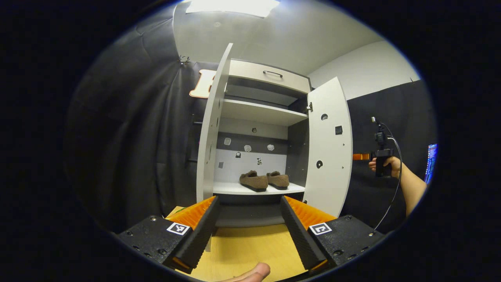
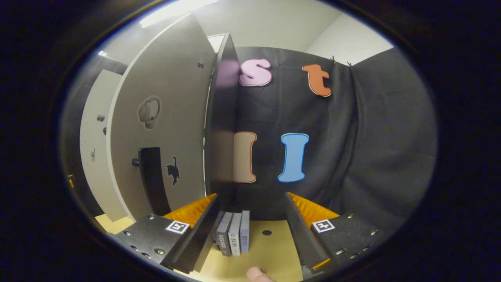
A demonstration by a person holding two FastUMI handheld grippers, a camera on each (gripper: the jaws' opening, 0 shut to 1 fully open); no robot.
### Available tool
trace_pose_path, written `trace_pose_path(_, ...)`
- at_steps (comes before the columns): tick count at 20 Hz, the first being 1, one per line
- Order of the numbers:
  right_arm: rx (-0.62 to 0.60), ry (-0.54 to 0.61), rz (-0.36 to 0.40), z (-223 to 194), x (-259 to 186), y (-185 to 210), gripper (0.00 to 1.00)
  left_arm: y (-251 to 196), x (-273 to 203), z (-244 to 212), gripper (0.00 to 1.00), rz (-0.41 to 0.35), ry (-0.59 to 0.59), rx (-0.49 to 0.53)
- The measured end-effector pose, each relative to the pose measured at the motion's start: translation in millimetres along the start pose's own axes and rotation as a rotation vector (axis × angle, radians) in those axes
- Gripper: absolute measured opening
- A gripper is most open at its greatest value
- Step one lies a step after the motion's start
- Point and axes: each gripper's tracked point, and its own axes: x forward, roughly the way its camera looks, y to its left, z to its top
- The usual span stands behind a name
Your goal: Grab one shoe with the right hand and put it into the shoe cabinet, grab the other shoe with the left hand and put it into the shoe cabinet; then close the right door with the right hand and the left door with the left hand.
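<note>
Left gripper view: a tall white-and-grey wooden shoe cabinet point(image 1: 261, 117) stands at centre with both doors swung outward. On its white lower shelf point(image 1: 235, 189) sit two brown suede slip-on shoes side by side, the left shoe point(image 1: 253, 180) just beside the right shoe point(image 1: 278, 179); the shelf above them is bare. The white left door point(image 1: 211, 129) is seen nearly edge-on at 10 o'clock, the white right door point(image 1: 328, 152) face-on at 2 o'clock. The left gripper point(image 1: 250, 229) has its fingers spread apart, pinching nothing, over the pale wooden tabletop point(image 1: 246, 246). At 3 o'clock a hand point(image 1: 385, 164) holds the other gripper, its fingers hidden behind the right door.

Right gripper view: the right gripper point(image 2: 250, 231) is likewise spread and empty. The right door's outer face point(image 2: 164, 117), bearing a dark vertical handle point(image 2: 152, 178), lies at 9 o'clock. Three small grey upright blocks point(image 2: 234, 237) stand between the fingers; their markings are too small to make out.
</note>
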Motion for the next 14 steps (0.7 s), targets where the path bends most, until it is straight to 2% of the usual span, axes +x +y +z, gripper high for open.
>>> trace_pose_path(3, 0.037, -0.015, 0.072, 5, 5, 37, 0.99, 3, 1, -5, 0.93, 0.003, 0.012, -0.005)
trace_pose_path(5, 0.021, -0.025, 0.077, 8, 9, 48, 1.00, 2, 2, -8, 0.95, -0.006, 0.019, 0.000)
trace_pose_path(6, 0.045, -0.022, 0.083, 7, 5, 54, 0.91, 0, 2, -9, 0.95, -0.014, 0.022, 0.001)
trace_pose_path(7, 0.062, -0.019, 0.076, 3, 8, 55, 0.89, -2, 3, -10, 0.95, -0.019, 0.024, -0.003)
trace_pose_path(10, 0.068, -0.026, 0.069, 3, 6, 69, 0.90, -5, 9, -12, 0.93, -0.023, 0.030, -0.009)
trace_pose_path(12, 0.052, -0.035, 0.091, 5, 5, 89, 0.91, -7, 12, -14, 0.97, -0.021, 0.039, -0.018)
trace_pose_path(14, 0.042, -0.034, 0.110, 5, 8, 109, 0.91, -8, 14, -17, 0.95, -0.017, 0.046, -0.027)
